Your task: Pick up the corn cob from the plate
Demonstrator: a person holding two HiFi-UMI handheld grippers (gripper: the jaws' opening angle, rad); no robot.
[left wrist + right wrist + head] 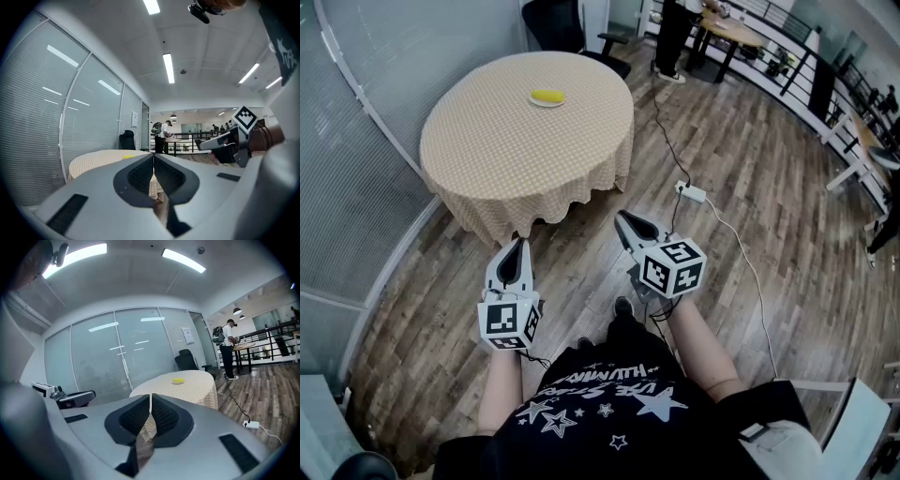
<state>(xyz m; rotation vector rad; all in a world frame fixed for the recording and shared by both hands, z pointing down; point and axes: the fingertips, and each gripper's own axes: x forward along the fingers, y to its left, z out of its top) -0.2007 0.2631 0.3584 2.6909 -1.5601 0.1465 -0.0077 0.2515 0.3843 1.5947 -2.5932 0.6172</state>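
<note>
Resting on its plate [547,105], the corn cob [547,96] sits far across the counter [487,150] in the head view. The left gripper view shows the left gripper [153,158] with jaws pressed together, empty. The right gripper view shows the right gripper [150,398] likewise.

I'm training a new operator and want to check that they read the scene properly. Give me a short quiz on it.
1. True or false: the cob is already lifted off the table.
2. The right gripper is: A) wide open; B) shut, with nothing held; C) shut on the cob.
3. Fill in: the left gripper hangs over the ___, short of the table.

Key: 1 false, the cob lies on the table's far side. 2 B. 3 floor.
</note>
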